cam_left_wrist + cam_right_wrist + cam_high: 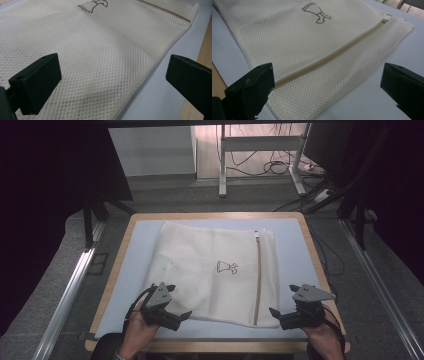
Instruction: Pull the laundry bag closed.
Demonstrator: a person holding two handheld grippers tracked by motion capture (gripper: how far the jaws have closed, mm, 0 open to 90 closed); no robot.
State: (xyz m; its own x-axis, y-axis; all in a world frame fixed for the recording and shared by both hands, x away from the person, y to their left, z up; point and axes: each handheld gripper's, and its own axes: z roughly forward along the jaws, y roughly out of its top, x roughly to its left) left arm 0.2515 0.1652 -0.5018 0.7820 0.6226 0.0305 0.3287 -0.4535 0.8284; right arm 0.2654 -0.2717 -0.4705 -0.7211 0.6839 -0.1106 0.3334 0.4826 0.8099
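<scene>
A cream mesh laundry bag [210, 270] lies flat on a pale blue mat [295, 255] that covers a wooden table [114, 277]. A tan zipper [258, 280] runs along the bag's right side, and a small dress logo [226, 267] sits mid-bag. My left gripper [178, 301] stands open over the bag's near left corner, with mesh [100, 45] under its open jaws [112, 80]. My right gripper [283, 300] stands open at the near right corner. Between its jaws [327, 87] I see the zipper's near end [332, 56] and the bag's edge [299, 37]. Neither gripper holds anything.
Bare mat [374, 82] runs along the bag's right side, with the wooden table edge [205, 45] just beyond the near border. Metal rails [70, 290] flank the table on the floor. A desk frame with loose cables [272, 165] stands behind the table.
</scene>
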